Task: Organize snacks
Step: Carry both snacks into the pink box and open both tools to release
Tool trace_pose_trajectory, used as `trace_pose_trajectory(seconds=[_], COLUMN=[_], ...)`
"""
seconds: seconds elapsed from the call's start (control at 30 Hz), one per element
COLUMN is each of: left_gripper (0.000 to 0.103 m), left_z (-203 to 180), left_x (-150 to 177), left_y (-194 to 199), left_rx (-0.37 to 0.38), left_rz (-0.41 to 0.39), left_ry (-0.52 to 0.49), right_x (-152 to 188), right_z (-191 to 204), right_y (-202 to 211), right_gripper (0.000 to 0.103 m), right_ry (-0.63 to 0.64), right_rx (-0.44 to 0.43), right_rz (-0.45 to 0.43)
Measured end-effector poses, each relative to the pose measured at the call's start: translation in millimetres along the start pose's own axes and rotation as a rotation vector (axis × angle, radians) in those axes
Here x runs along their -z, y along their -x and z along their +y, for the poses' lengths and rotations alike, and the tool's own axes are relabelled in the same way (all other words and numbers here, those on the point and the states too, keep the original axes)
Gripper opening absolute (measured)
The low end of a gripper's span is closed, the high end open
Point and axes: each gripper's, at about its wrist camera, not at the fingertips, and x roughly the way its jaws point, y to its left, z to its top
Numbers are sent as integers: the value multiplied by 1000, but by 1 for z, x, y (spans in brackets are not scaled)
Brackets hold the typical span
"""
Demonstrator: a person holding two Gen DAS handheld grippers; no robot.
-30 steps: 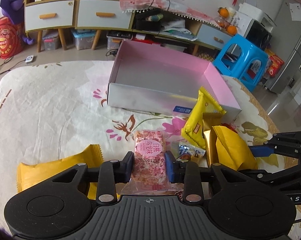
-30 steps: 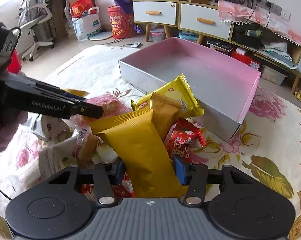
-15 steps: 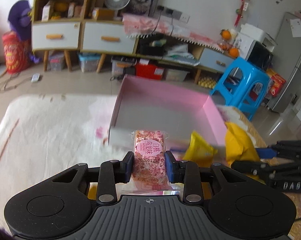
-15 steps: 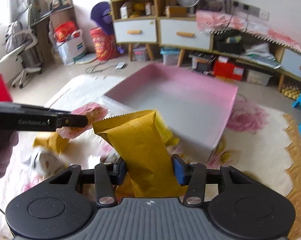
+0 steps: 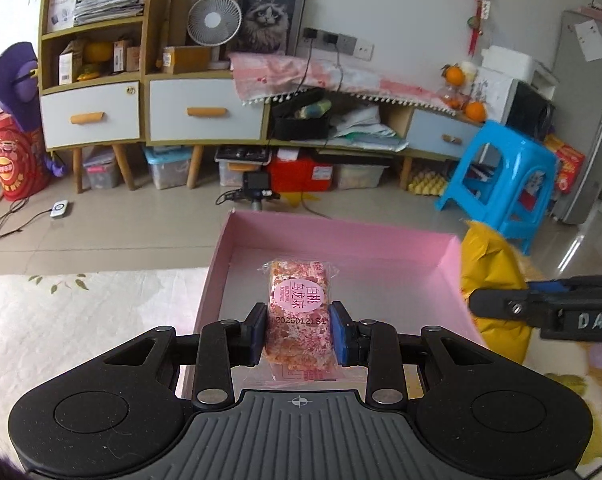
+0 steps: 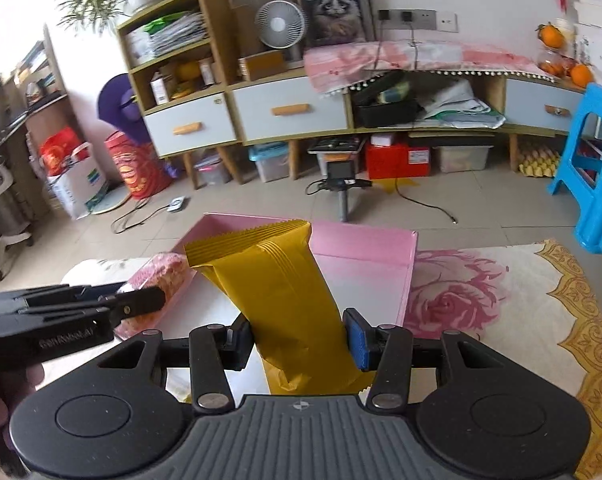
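My left gripper (image 5: 299,334) is shut on a pink speckled snack bar (image 5: 299,316) in clear wrap and holds it over the open pink box (image 5: 341,236). In the right wrist view the right gripper (image 6: 297,338) is shut on a long mustard-yellow snack packet (image 6: 277,292), which stands upright above the same pink box (image 6: 385,264). Each gripper shows in the other's view: the right one (image 5: 501,308) with its yellow packet (image 5: 489,276) at the box's right wall, the left one (image 6: 141,304) with the pink bar (image 6: 161,272) at the box's left edge. The box floor looks bare.
The box rests on a table under a floral cloth (image 5: 81,320). Beyond the table edge lie a tiled floor, low cabinets (image 5: 205,112) with bins beneath, a small camera stand (image 5: 257,192) and a blue plastic stool (image 5: 501,176). A hand (image 6: 5,392) grips the left tool.
Both grippers have lifted their snacks off the table pile and carried them forward over the pink box. The other loose snacks on the cloth have dropped out of sight.
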Motion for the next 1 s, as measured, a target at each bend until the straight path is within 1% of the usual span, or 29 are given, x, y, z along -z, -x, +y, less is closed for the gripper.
trace_pose_trajectory(seconds=[0.1, 0.23, 0.3, 0.47, 0.77, 0.93, 1.0], left_gripper=[30, 30, 30, 30, 30, 30, 32], left_z=[2, 5, 4, 5, 7, 4, 3], left_x=[8, 21, 25, 30, 41, 46, 47], left_y=[-9, -7, -3, 6, 24, 32, 34], left_rx=[-33, -47, -59, -65, -51, -55, -60], left_rz=[24, 57, 59, 94, 137, 147, 139], left_ry=[-13, -13, -24, 16, 82, 82, 71], right_x=[-1, 4, 9, 12, 17, 20, 21], right_z=[-2, 1, 4, 10, 19, 22, 23], right_y=[-14, -27, -30, -24, -17, -12, -9], right_gripper=[38, 38, 38, 38, 38, 39, 40], right_ry=[-9, -1, 7, 50, 80, 81, 90], right_rx=[5, 16, 25, 35, 53, 58, 54], right_rz=[9, 44, 55, 68, 114, 131, 132])
